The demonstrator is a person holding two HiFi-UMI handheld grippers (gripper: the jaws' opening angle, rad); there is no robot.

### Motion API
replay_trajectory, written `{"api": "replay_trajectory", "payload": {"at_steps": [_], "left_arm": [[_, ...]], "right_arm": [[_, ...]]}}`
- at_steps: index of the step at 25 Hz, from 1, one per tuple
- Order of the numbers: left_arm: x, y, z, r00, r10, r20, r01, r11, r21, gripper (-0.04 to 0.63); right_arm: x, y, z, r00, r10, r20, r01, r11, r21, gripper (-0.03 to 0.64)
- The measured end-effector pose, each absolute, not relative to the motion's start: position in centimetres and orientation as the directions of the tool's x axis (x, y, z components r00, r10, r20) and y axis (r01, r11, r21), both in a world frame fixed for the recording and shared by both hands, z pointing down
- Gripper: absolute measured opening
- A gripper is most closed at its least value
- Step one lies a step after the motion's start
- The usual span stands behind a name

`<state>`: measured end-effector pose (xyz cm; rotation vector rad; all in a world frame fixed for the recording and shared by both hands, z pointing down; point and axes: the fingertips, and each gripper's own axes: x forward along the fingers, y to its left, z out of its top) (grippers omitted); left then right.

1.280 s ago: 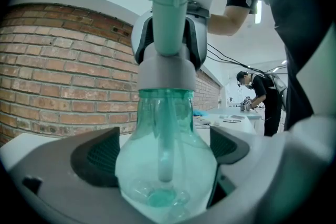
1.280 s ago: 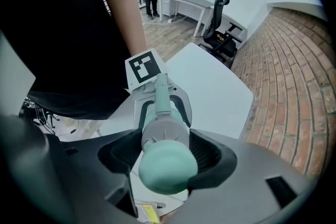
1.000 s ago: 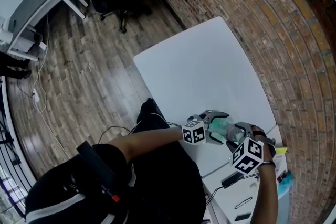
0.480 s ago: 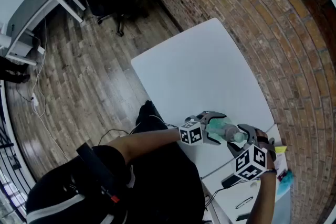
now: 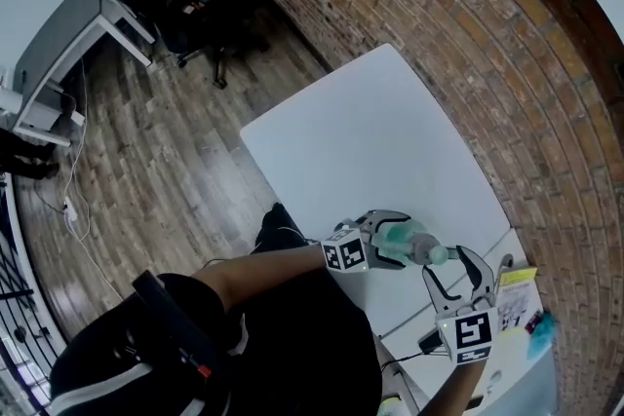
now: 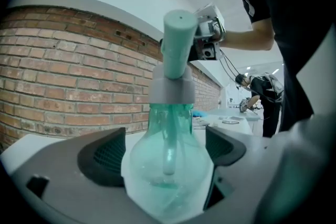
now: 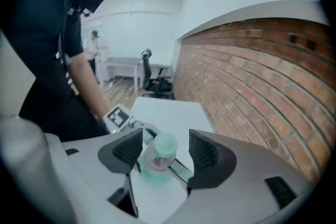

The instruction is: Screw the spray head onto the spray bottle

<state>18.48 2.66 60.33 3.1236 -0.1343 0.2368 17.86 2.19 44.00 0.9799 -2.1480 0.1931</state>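
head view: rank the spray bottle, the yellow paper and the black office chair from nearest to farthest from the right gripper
From the right gripper:
1. spray bottle, right beside its jaws, to the left
2. yellow paper, a little off to the right
3. black office chair, far off, upper left of the view
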Motion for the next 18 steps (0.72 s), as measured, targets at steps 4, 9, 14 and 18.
{"api": "replay_trajectory", "payload": {"at_steps": [4,9,14,18], "left_arm": [[17.4,3.2,59.4,0.987,-0.081,0.142,-0.086,-0.996,0.029,0.418],[14.6,3.1,58.8,0.986,-0.101,0.133,-0.116,-0.987,0.113,0.252],[11.6,0.7,57.5,0.957,-0.251,0.147,-0.262,-0.963,0.062,0.067],[8.5,1.0,55.0,0.935,-0.332,0.123,-0.34,-0.94,0.041,0.003]], "right_arm": [[20.5,1.8,41.6,-0.335,-0.853,0.399,-0.924,0.381,0.038,0.275],[21.9,4.1,38.8,-0.198,-0.968,0.155,-0.98,0.199,-0.009,0.23],[22.1,5.7,38.2,-0.134,-0.987,0.083,-0.982,0.144,0.125,0.039],[22.0,7.9,39.5,-0.072,-0.992,0.099,-0.995,0.079,0.067,0.008]]}}
